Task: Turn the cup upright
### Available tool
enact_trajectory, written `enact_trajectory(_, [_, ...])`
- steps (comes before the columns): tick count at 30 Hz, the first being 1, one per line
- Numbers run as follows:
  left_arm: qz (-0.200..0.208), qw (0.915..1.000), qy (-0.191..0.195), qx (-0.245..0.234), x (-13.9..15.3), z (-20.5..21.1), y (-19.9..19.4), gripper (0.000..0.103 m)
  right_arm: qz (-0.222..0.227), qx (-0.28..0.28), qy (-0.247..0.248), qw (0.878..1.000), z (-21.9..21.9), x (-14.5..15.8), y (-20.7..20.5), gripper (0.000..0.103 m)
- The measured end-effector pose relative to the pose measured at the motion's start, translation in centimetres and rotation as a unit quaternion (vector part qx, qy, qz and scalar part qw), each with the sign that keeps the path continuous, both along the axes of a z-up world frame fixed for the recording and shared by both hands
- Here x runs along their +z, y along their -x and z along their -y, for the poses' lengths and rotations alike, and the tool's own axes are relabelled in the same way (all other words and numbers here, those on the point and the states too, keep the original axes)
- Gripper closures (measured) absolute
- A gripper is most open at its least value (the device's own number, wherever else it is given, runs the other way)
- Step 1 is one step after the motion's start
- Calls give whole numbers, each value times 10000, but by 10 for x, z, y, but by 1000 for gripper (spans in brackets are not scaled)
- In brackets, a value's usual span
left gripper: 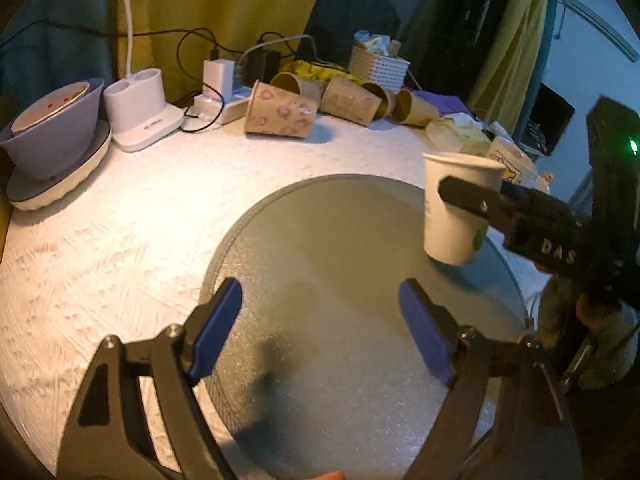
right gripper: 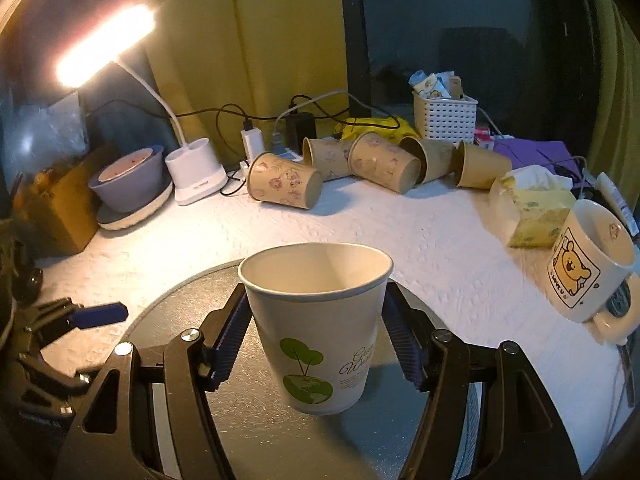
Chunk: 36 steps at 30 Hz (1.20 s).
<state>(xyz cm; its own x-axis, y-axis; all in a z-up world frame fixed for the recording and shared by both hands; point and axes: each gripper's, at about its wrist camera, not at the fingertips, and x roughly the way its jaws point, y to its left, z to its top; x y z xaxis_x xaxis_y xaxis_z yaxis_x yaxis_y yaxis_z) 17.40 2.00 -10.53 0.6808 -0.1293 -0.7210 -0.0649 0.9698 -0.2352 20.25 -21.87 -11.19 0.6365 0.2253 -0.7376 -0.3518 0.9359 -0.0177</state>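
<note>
A white paper cup (right gripper: pixel 320 328) with a green tree print stands mouth up, its base on or just above the round grey mat (right gripper: pixel 280 432). My right gripper (right gripper: pixel 316 336) is shut on the cup, blue pads against both sides. In the left wrist view the same cup (left gripper: pixel 456 208) sits at the mat's far right edge with the right gripper's black finger across it. My left gripper (left gripper: pixel 320 328) is open and empty over the grey mat (left gripper: pixel 320 240), well left of the cup. One of its blue fingertips (right gripper: pixel 100 314) shows in the right wrist view.
Several brown paper cups (right gripper: pixel 284 186) lie on their sides at the back of the white table. A white mug (right gripper: pixel 588 264) with a bear print and a tissue pack (right gripper: pixel 532 208) stand at the right. A lamp base (right gripper: pixel 196 176), purple bowl (right gripper: pixel 128 180) and white basket (right gripper: pixel 444 118) line the back.
</note>
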Motion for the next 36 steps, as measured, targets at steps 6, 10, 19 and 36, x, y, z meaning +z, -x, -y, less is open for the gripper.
enact_trajectory(6, [-19,10000,-23,48,0,1,-1,21,60,-109,52,9999,2,-6,9,34])
enact_trajectory(10, [21,10000,-25,57,2,0,5,21,124,-167,151,9997,1,-7,17,33])
enact_trajectory(19, [196,9998,-5,62,6,1,24,5,-50,-363,238,9990,2,-12,36,25])
enact_trajectory(36, [542,9980,-306,77,23,15,71,5,-192,-686,310,9970,4,-2,91,25])
